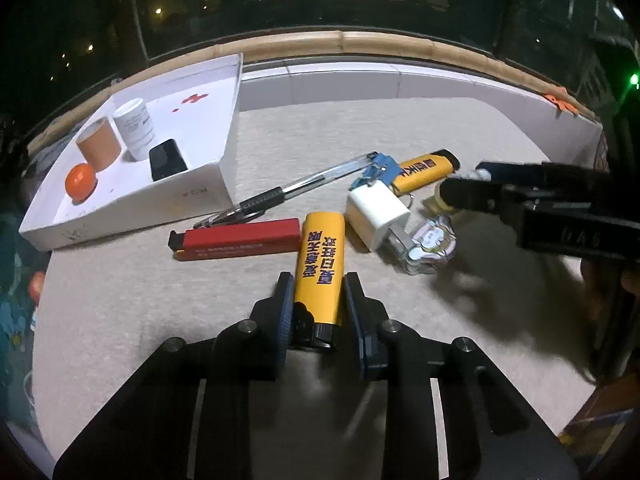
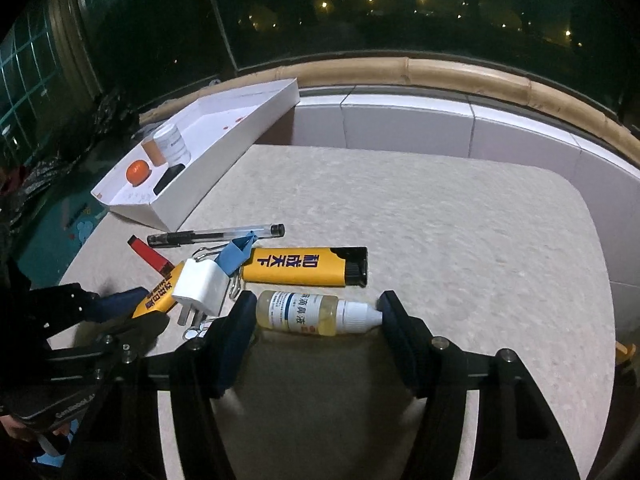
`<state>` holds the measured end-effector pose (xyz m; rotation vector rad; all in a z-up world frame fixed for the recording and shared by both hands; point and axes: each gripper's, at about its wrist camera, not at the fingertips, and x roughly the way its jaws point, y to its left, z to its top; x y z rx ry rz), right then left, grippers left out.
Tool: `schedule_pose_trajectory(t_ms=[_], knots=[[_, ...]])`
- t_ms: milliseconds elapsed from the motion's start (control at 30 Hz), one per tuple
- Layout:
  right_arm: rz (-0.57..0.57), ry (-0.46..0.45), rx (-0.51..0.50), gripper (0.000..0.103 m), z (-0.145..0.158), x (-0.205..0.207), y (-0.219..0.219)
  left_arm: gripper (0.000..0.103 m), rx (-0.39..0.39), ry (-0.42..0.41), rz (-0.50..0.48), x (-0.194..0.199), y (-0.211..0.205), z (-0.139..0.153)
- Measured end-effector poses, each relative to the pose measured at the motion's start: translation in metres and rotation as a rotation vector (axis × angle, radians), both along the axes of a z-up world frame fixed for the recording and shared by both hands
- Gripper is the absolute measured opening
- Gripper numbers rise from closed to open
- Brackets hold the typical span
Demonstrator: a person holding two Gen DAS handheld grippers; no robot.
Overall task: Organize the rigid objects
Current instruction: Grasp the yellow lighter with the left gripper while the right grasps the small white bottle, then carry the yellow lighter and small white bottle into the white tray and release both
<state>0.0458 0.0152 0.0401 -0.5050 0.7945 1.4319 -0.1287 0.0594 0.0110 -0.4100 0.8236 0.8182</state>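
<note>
In the left wrist view my left gripper (image 1: 318, 284) is shut on a yellow lighter (image 1: 320, 264) with blue print, gripping it near its black cap while it lies on the beige tabletop. In the right wrist view my right gripper (image 2: 316, 304) is shut on a small dropper bottle (image 2: 304, 312) of yellowish liquid that lies sideways. One pad presses its base and the other its white cap. A second yellow lighter (image 2: 300, 266) lies just beyond the bottle. The white tray (image 1: 224, 168) stands at the far left.
The tray holds an orange ball (image 1: 80, 182), a brown tube (image 1: 98, 144), a white bottle (image 1: 134, 128) and a black item (image 1: 166, 158). On the table lie a pen (image 1: 288, 188), a red cutter (image 1: 240, 238), a white charger plug (image 1: 378, 212), a blue clip (image 1: 382, 170) and a clear trinket (image 1: 430, 244).
</note>
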Motion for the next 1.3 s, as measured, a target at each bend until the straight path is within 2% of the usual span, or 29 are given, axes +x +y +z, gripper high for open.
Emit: schedule_pose_trajectory(t_ms=[200, 433, 600, 1300], knots=[[-0.031, -0.012, 0.068, 0.063, 0.02, 0.001, -0.014, 0.024, 0.013, -0.04, 0.002, -0.009, -0.006, 0.008], [-0.051, -0.026, 0.167, 0.063, 0.051, -0.006, -0.029, 0.024, 0.095, -0.137, 0.042, -0.036, -0.007, 0.046], [-0.045, -0.047, 0.198, 0.063, 0.061, -0.017, -0.03, 0.024, 0.119, -0.184, 0.069, -0.053, -0.004, 0.063], [-0.018, -0.089, 0.208, 0.063, 0.065, -0.056, -0.004, 0.024, 0.119, -0.217, 0.105, -0.096, 0.017, 0.065]])
